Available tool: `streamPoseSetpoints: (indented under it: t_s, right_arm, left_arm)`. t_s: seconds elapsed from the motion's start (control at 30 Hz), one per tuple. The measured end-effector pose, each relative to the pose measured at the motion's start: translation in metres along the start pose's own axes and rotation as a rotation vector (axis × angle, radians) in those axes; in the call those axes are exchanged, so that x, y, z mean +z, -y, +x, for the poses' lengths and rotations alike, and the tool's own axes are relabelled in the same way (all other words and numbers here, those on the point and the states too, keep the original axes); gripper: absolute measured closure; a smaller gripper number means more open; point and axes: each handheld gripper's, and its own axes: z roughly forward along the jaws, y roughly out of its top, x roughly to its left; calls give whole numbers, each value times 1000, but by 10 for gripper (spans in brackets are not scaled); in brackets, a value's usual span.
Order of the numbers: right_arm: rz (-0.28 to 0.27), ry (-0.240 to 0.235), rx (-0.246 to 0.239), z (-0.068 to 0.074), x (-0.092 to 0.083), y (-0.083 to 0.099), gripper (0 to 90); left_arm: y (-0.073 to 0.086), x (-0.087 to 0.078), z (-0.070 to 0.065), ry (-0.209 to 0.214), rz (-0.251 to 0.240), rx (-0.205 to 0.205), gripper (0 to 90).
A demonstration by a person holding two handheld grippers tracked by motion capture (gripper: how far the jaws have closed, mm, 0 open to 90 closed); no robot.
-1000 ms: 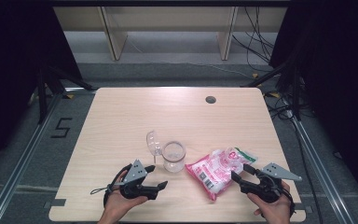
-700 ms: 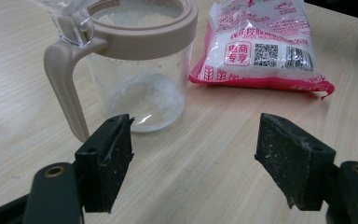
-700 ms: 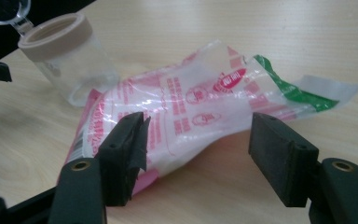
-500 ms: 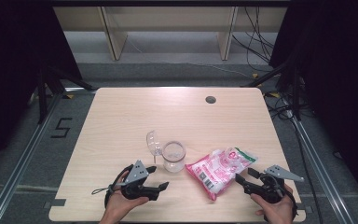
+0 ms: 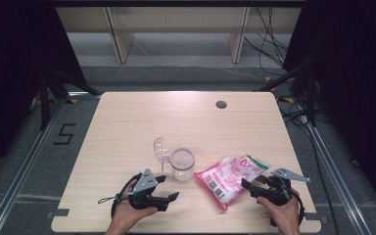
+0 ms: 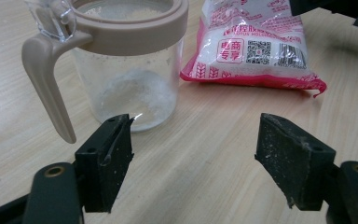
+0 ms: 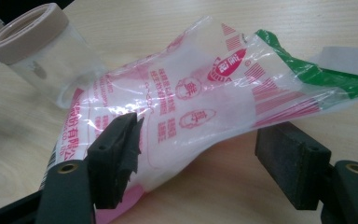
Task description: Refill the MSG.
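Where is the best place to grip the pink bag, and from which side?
Probably the flattened, nearly empty upper end of the pink bag, from the right gripper side: that end lifts off the table between its open jaws, while the filling sits toward the jar.

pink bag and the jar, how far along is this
Done: the jar stands with its lid flipped open, a little white powder at its bottom. In hand: the right gripper, jaws just opened wider, straddles the pink bag without pinching it. The left gripper waits open near the jar. Left, probably: grip, lift, pour.
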Motion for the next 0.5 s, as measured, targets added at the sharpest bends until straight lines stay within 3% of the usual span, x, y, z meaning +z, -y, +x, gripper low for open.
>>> streamPoseSetpoints:
  t_s: [0.07, 0.1, 0.13, 0.27, 0.3, 0.33, 0.37, 0.43, 0.47, 0.5]
  right_arm:
    - [-7, 8, -12, -1, 5, -1, 303]
    - [11, 20, 28, 2, 6, -1, 303]
    - [14, 22, -14, -3, 9, -3, 303]
    - [12, 8, 10, -4, 15, -5, 307]
    - [14, 38, -7, -6, 17, -6, 313]
    - [22, 5, 66, -1, 17, -6, 318]
    - [26, 25, 3, -6, 19, -7, 326]
    - [21, 11, 12, -6, 24, -8, 340]
    - [39, 27, 49, -3, 24, -8, 341]
    - [39, 27, 49, -3, 24, -8, 341]
  left_arm:
    - [0, 0, -1, 0, 3, -1, 263]
    - [1, 0, -1, -5, 12, -13, 263]
    - [1, 1, -2, -2, 1, -25, 263]
    - [1, 2, -2, -1, -1, -23, 263]
    - [1, 2, -2, 0, 0, -25, 263]
    - [1, 2, -2, -1, 0, -19, 263]
    - [1, 2, -2, -2, -1, -20, 263]
    - [1, 1, -2, -6, 2, -16, 263]
    - [1, 1, -2, -7, 1, -21, 263]
    - [1, 1, -2, -7, 1, -21, 263]
